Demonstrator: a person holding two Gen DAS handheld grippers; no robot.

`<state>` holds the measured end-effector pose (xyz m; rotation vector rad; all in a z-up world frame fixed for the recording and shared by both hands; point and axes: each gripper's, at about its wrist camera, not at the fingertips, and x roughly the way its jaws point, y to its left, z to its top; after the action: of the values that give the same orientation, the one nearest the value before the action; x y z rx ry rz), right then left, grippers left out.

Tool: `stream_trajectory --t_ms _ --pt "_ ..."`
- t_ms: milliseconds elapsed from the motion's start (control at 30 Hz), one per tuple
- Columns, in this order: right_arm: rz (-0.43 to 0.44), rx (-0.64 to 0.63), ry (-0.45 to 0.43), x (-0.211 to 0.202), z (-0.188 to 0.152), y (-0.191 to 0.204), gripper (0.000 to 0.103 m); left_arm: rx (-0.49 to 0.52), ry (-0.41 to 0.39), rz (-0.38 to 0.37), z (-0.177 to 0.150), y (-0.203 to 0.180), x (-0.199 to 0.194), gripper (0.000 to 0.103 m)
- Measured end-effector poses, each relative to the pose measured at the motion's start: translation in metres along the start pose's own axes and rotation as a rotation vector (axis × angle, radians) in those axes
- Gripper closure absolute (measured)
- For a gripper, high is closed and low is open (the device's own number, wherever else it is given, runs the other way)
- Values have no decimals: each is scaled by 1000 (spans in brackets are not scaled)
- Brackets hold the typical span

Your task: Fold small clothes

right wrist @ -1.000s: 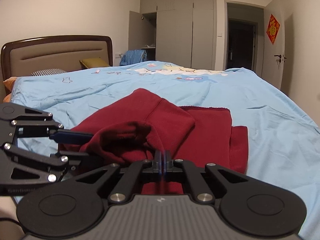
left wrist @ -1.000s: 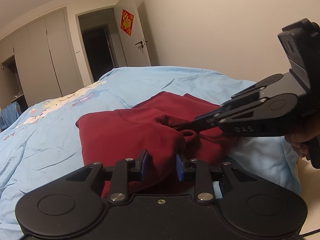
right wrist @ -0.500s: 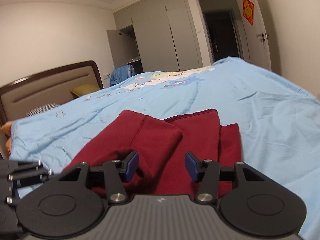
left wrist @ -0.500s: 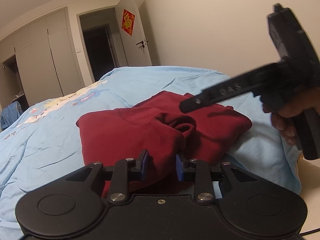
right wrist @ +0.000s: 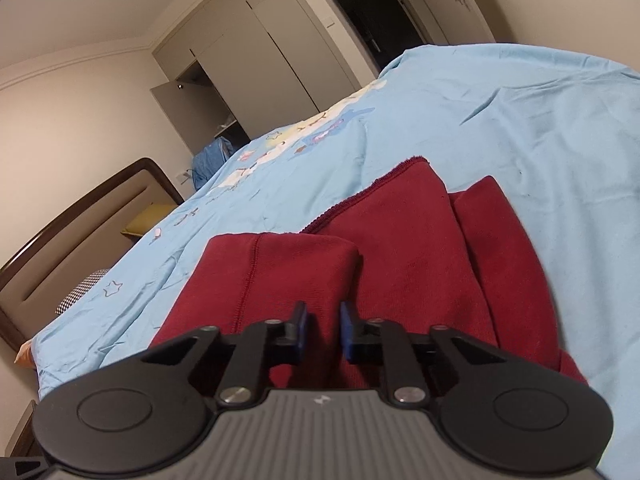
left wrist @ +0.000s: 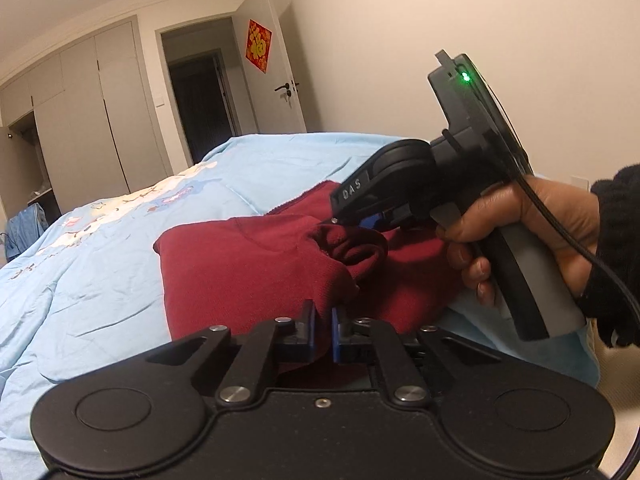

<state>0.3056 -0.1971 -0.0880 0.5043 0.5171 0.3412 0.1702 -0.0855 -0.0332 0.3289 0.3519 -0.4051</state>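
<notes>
Fabric of the red garment (left wrist: 248, 264) was now pinched by the left gripper (left wrist: 322, 325), which had narrowed; the right gripper (right wrist: 323, 329) had let go, jaws apart, apparently empty. Garment lay on the blue bedspread (right wrist: 500, 120), wardrobe (left wrist: 92, 120) beyond.

The left gripper (left wrist: 323, 330) sits low at 6 o'clock of its own view, its blue pads nearly together and pinching a fold of dark red cloth. The right gripper (left wrist: 362, 216) enters that view from 3 o'clock, tilted down toward 9 o'clock, held by a hand (left wrist: 520, 236) wrapped round the grip, a dark sleeve (left wrist: 616, 256) at the wrist. In its own view the right gripper (right wrist: 323, 330) has its pads parted, nothing clamped.
</notes>
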Motion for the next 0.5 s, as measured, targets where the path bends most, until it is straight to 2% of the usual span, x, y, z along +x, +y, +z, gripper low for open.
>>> stream_trajectory --t_ms 133,300,500 --pt "-1 -35 -48 -11 1 4 95 -7 -27 4 3 -1 -2 98" --pt "-5 -83 -112 -24 8 16 96 6 -53 -6 10 -5 0 98" --pt "-37 -114 -184 -48 15 14 96 -6 -80 -91 25 -2 4 98"
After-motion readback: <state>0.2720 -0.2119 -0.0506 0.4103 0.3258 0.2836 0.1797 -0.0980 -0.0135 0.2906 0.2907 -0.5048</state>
